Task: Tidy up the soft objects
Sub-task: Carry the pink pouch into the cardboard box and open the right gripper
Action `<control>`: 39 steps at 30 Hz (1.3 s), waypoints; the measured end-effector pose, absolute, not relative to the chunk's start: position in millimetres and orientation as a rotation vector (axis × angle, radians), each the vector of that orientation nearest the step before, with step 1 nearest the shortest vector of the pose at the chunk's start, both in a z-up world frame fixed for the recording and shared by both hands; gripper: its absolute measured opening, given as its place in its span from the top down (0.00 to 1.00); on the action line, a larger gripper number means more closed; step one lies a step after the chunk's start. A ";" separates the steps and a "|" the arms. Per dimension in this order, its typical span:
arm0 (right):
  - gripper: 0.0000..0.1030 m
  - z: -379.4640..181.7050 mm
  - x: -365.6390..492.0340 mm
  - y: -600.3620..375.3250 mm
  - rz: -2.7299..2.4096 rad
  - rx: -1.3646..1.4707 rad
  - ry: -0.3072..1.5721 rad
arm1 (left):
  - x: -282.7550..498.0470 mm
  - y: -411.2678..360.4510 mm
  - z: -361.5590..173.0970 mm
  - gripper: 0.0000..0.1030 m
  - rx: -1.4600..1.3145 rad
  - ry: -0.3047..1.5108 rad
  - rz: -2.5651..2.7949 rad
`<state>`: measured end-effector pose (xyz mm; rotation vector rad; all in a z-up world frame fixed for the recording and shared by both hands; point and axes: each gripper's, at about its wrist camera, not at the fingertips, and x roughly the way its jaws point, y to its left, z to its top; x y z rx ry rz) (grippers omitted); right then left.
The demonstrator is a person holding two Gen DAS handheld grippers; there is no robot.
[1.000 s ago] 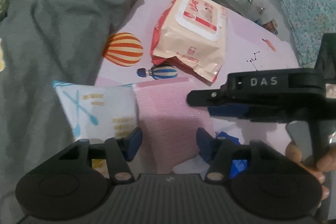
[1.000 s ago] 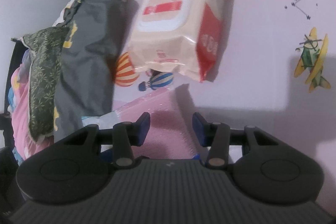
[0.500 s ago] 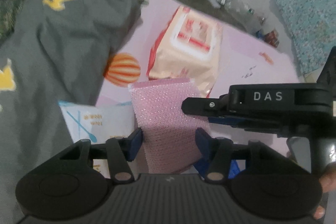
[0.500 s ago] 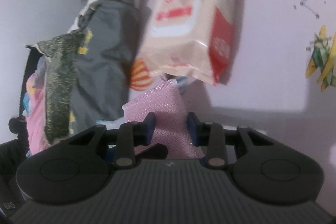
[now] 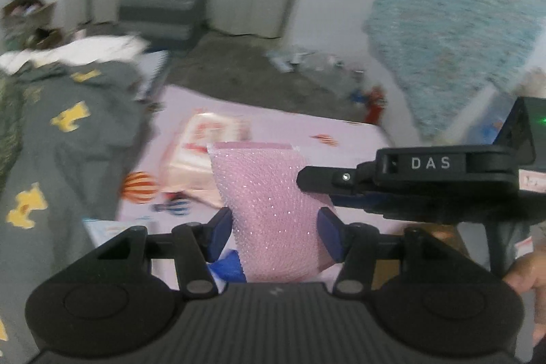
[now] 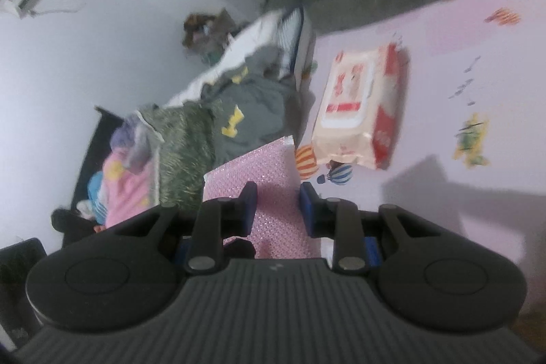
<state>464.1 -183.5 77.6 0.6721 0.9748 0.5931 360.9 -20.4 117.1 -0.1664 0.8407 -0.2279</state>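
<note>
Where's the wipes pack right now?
The wipes pack lies flat on the pink play mat, upper right of centre in the right wrist view, beside the grey clothes pile. In the left view it sits behind the pink bubble pouch.

Light: soft, even indoor light, moderately bright; source not visible.
Shadows: broad dark shadow falls on the pale pink printed play mat at the right of the right wrist view.
Glare: tiny sparkles dot the pink bubble-wrap pouch; a green lamp glows on the black right-hand gripper body marked DAS.
Blur: motion smear softens the peach and red wet-wipes pack, the grey garment with yellow shapes and the background in both views.
Sharpest: the black gripper housings nearest each lens.
Distortion: fisheye bending, dark vignette at the corners.
</note>
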 end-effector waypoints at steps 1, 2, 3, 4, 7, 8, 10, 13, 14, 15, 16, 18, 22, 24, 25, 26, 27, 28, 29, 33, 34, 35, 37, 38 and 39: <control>0.75 83.5 451.8 -202.0 0.580 0.679 0.955 | 355.5 -35.1 120.9 0.46 -0.161 0.840 -0.263; 0.75 87.5 440.2 -220.0 0.562 0.689 0.940 | 351.3 -46.8 121.2 0.46 -0.157 0.844 -0.291; 0.75 90.3 427.8 -240.7 0.539 0.703 0.927 | 347.3 -66.1 122.5 0.46 -0.150 0.856 -0.333; 0.75 90.4 417.3 -257.4 0.519 0.714 0.917 | 344.7 -83.2 122.0 0.45 -0.141 0.870 -0.370; 0.75 84.2 381.6 -321.2 0.439 0.764 0.902 | 339.1 -138.4 112.0 0.44 -0.093 0.915 -0.464; 0.75 79.4 371.3 -342.2 0.412 0.791 0.902 | 338.2 -153.7 107.9 0.44 -0.078 0.931 -0.484; 0.74 64.5 352.0 -381.5 0.356 0.844 0.906 | 338.4 -192.7 95.0 0.44 -0.041 0.972 -0.532; 0.74 43.8 330.2 -429.4 0.265 0.897 0.907 | 346.5 -240.6 68.1 0.43 -0.036 1.068 -0.563; 0.74 37.7 325.5 -442.4 0.239 0.909 0.905 | 349.3 -250.4 60.6 0.41 -0.036 1.086 -0.570; 0.74 31.4 322.4 -451.9 0.218 0.911 0.902 | 353.1 -262.4 51.5 0.41 -0.032 1.105 -0.574; 0.74 24.1 320.6 -461.1 0.198 0.912 0.898 | 356.7 -272.5 42.3 0.39 -0.028 1.117 -0.568; 0.74 9.6 320.8 -471.9 0.166 0.903 0.905 | 363.2 -291.9 24.0 0.30 0.009 1.141 -0.574; 0.74 -27.5 328.6 -477.2 0.063 0.797 0.961 | 372.2 -309.9 -7.6 0.29 0.058 1.222 -0.514; 0.75 -44.5 330.2 -478.1 0.032 0.765 0.988 | 372.0 -309.1 -13.2 0.29 0.055 1.237 -0.504; 0.75 -50.9 329.8 -478.1 0.018 0.752 0.996 | 370.3 -306.6 -12.2 0.29 0.049 1.233 -0.507; 0.75 -55.5 329.3 -479.2 0.011 0.750 1.001 | 368.1 -302.1 -8.6 0.28 0.049 1.221 -0.516; 0.75 -59.3 328.3 -480.5 0.007 0.757 1.006 | 365.3 -298.2 -4.2 0.28 0.054 1.206 -0.519; 0.75 -61.9 327.2 -481.6 0.003 0.767 1.011 | 362.3 -293.7 1.2 0.28 0.060 1.186 -0.523; 0.75 -62.8 326.1 -482.9 -0.001 0.773 1.018 | 358.2 -284.5 8.4 0.28 0.069 1.163 -0.528; 0.75 -56.3 315.5 -480.4 0.003 0.780 1.042 | 346.0 -254.0 38.1 0.27 0.069 1.081 -0.524; 0.74 -52.1 310.7 -478.1 0.019 0.781 1.051 | 343.8 -248.1 44.9 0.26 0.059 1.067 -0.522; 0.74 -47.2 309.0 -474.5 0.038 0.779 1.063 | 340.9 -236.0 51.4 0.25 0.046 1.049 -0.519; 0.74 -37.0 297.0 -469.3 0.073 0.780 1.083 | 335.1 -213.0 60.7 0.23 0.024 1.012 -0.506; 0.74 -36.3 292.6 -466.8 0.075 0.779 1.091 | 331.1 -199.0 65.2 0.22 0.014 0.990 -0.492; 0.74 -38.7 288.4 -464.1 0.072 0.774 1.103 | 327.5 -187.7 68.6 0.21 0.007 0.972 -0.476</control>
